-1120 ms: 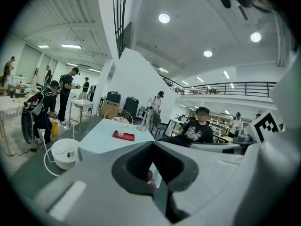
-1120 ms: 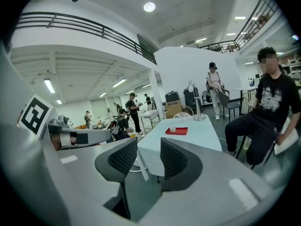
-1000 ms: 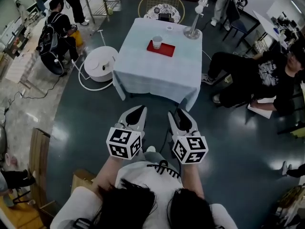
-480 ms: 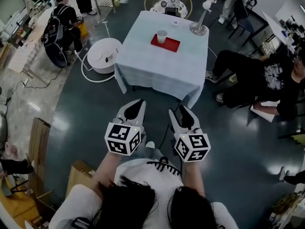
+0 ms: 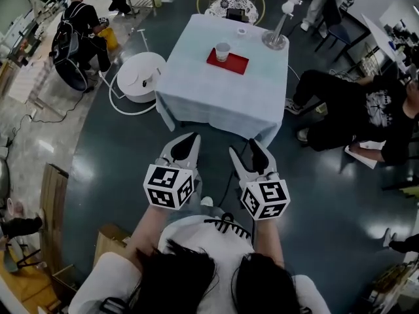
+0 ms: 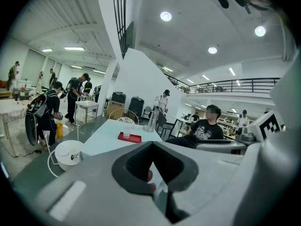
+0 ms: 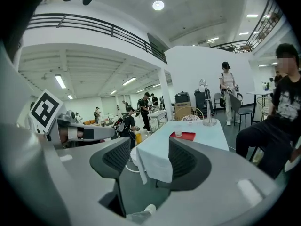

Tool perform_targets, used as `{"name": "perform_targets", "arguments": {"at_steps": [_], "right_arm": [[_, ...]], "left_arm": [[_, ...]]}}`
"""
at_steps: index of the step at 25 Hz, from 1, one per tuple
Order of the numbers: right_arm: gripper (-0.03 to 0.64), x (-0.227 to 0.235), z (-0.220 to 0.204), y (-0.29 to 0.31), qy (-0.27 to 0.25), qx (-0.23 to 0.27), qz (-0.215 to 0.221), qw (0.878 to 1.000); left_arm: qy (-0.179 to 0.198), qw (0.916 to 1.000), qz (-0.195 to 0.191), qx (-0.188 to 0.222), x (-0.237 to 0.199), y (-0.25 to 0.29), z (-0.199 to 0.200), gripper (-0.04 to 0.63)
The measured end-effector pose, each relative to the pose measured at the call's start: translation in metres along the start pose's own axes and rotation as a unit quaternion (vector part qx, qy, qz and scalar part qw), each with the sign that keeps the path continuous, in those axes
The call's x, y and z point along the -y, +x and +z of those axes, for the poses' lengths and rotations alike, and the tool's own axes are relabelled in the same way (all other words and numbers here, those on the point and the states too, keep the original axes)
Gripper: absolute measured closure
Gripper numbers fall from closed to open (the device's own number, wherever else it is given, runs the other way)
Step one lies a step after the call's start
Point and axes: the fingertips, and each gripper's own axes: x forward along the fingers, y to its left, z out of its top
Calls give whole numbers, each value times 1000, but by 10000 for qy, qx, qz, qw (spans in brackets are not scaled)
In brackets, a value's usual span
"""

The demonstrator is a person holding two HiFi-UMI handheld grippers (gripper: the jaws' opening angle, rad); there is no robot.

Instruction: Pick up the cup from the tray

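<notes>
- Right gripper (image 7: 149,157): the jaws stand apart and have just been opening. Nothing is between them; the cup is only framed far off.
- Left gripper (image 6: 153,163): the jaws are closed with nothing held. This gripper probably cannot take the cup unless they are parted first.
- Cup (image 5: 223,51): it stands upright on the red tray (image 5: 237,64), at the tray's left end, on the far half of the surface (image 5: 222,100). It is well apart from both grippers.
- Risk, tipping: the cup looks light. A jaw that strikes its rim or side on approach would likely knock it over or push it off the tray.
- Risk, sliding: the tray lies on a loose pale cloth. A push on the tray edge may shift the tray and the cup together.
- Risk, reach: the desk lamp (image 5: 277,33) stands near the tray's right end. A wide swing from the right could catch it.
- Edges: the cloth hangs over the near edge and corners, where a low gripper may snag it.
- Open room: the dark floor (image 5: 131,169) straight ahead is free. A white round unit (image 5: 139,80) with a hose sits beside the left corner. A seated person (image 5: 347,110) stretches legs toward the right corner.
</notes>
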Motion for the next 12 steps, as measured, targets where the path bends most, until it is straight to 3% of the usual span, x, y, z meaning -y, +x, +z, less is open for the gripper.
{"name": "perform_targets", "arguments": {"at_steps": [8,12], "right_arm": [[333,14,13,42,9,-90,122,9999],[331,26,31,63,14,22,-16,10000]], "left_arm": [[-20,10000,41,-77,-30,37,15,595],[-52,10000,-13,-64,-43,56,28,595]]}}
